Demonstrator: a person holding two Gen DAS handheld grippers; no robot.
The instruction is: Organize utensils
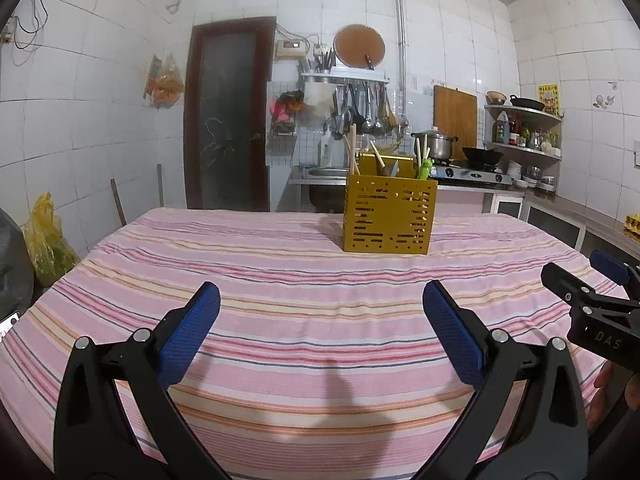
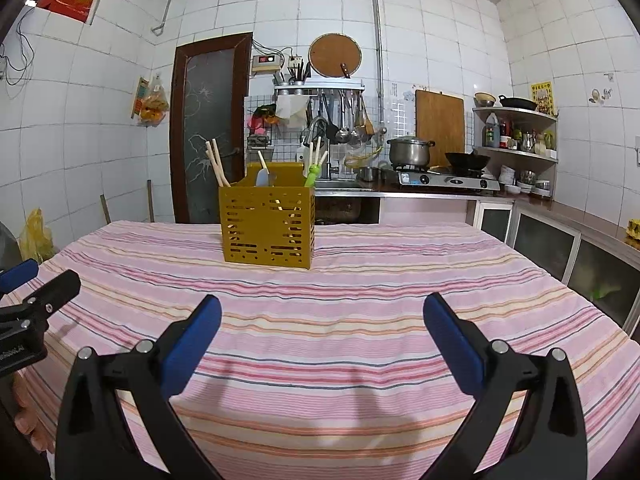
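A yellow perforated utensil holder [image 1: 389, 215] [image 2: 269, 226] stands on the far middle of the table with the pink striped cloth [image 1: 280, 272] [image 2: 360, 292]. Wooden chopsticks [image 2: 216, 168] [image 1: 352, 151], a pale spatula [image 2: 262, 174] and a green-handled utensil [image 2: 312, 171] [image 1: 425, 168] stand in it. My left gripper [image 1: 320, 320] is open and empty, low over the near cloth. My right gripper [image 2: 322, 330] is open and empty, beside it to the right. Each gripper shows at the edge of the other's view.
Behind the table is a kitchen counter with a sink, a gas stove [image 2: 448, 179], a pot [image 2: 409, 151] and a wok [image 2: 467, 160]. A dark door [image 2: 208, 128] is at the back left. A yellow bag [image 1: 48, 240] sits on the floor left. Cabinets [image 2: 568, 248] run along the right.
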